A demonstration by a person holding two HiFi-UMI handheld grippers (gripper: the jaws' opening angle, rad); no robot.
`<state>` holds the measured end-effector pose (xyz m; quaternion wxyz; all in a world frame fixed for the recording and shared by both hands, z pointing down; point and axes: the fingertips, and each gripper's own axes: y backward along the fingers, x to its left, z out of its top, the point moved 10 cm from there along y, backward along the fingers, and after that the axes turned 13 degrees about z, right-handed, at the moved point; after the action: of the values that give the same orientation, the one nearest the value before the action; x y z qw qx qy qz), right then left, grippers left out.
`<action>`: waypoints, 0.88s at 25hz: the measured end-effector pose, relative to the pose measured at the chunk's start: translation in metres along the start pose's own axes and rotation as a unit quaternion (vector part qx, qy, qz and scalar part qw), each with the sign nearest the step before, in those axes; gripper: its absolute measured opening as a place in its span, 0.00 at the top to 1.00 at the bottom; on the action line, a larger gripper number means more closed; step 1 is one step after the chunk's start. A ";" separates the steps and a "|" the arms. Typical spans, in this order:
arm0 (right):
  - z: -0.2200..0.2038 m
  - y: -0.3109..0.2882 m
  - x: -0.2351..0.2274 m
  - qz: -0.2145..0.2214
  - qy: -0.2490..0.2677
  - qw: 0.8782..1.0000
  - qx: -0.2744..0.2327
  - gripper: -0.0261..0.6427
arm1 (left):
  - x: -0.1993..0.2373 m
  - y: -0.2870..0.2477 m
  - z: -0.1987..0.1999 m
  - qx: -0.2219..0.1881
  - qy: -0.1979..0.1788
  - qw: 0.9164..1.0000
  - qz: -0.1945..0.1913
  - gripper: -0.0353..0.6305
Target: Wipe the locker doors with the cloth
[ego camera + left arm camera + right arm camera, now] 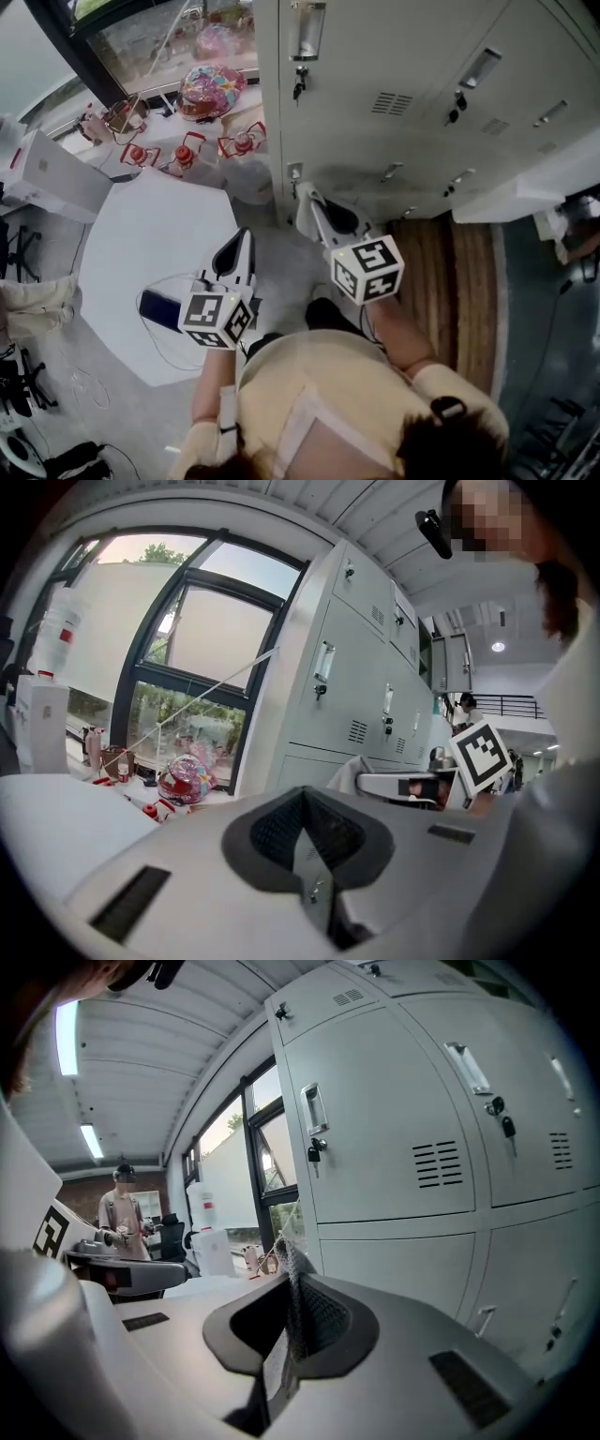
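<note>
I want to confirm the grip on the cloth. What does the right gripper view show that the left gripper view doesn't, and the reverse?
Right gripper view only: the right gripper, jaws shut on the cloth. Left gripper view only: the left gripper, jaws shut on nothing, and a colourful dome-shaped object by the window. Both: the grey locker doors.

We see our left gripper (302, 803) with jaws pressed together, nothing between them. To the right, the right gripper (367, 782) carries a pale cloth (347, 771) near the grey locker doors (352, 682). A colourful helmet (186, 778) sits far left, below the window (202, 639).
</note>
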<state>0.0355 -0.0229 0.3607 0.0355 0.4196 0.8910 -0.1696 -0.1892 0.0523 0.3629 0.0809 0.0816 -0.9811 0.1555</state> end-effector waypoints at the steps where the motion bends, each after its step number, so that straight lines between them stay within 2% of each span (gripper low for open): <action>1: 0.002 -0.005 -0.006 0.007 0.003 1.000 0.002 0.94 | -0.001 -0.005 0.001 -0.002 0.001 1.000 0.007 0.94; 14: 0.015 -0.069 -0.063 0.090 0.043 0.995 0.014 0.94 | -0.007 -0.053 0.004 -0.030 0.029 0.995 0.095 0.94; 22: 0.016 -0.104 -0.079 0.095 0.093 0.991 0.008 0.94 | -0.014 -0.067 0.005 -0.046 0.039 0.990 0.126 0.94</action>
<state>0.0066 -0.1476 0.3900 -0.0344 0.5161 0.8455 -0.1326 -0.1641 -0.0102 0.3751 0.1028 -0.0526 -0.9857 0.1226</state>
